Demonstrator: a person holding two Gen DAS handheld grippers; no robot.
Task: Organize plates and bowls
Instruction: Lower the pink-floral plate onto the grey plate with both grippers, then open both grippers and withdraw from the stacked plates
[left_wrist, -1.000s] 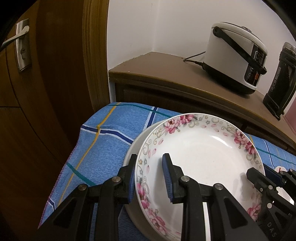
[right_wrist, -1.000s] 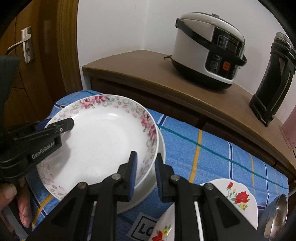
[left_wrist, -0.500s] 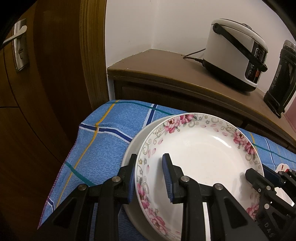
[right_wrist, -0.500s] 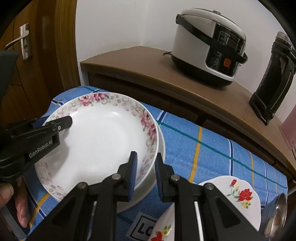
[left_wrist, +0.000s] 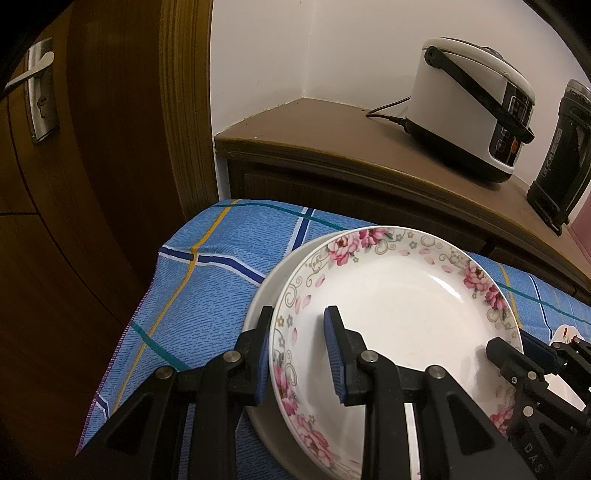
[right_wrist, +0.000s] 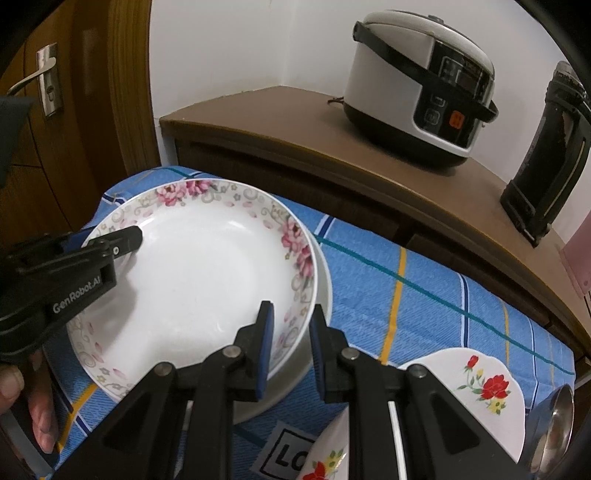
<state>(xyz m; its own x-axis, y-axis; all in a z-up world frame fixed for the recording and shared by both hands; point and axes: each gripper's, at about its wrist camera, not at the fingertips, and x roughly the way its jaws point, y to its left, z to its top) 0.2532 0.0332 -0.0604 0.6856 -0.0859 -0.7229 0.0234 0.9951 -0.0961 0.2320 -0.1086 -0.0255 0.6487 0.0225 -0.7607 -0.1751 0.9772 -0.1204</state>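
Observation:
A pink-flowered white plate (left_wrist: 399, 306) (right_wrist: 207, 277) rests on a larger plain white plate (left_wrist: 266, 291) (right_wrist: 321, 295) on the blue checked cloth. My left gripper (left_wrist: 297, 354) straddles the flowered plate's left rim, one finger inside, one outside, with a gap to the rim. My right gripper (right_wrist: 290, 336) straddles its right rim the same way. Each gripper also shows in the other's view, left (right_wrist: 107, 243) and right (left_wrist: 517, 350). A red-flowered white plate (right_wrist: 476, 387) lies at the lower right, with another red-flowered dish (right_wrist: 328, 458) under my right gripper.
A wooden sideboard (right_wrist: 295, 122) behind the table carries a rice cooker (right_wrist: 417, 85) and a black appliance (right_wrist: 546, 155). A wooden door (left_wrist: 55, 184) stands at the left. A steel bowl (right_wrist: 554, 424) sits at the far right edge. The table's left edge drops off beside the plates.
The flowered plate has settled lower onto the plain plate. Both grippers' fingers have widened slightly around its rim. Both cameras have shifted a little.

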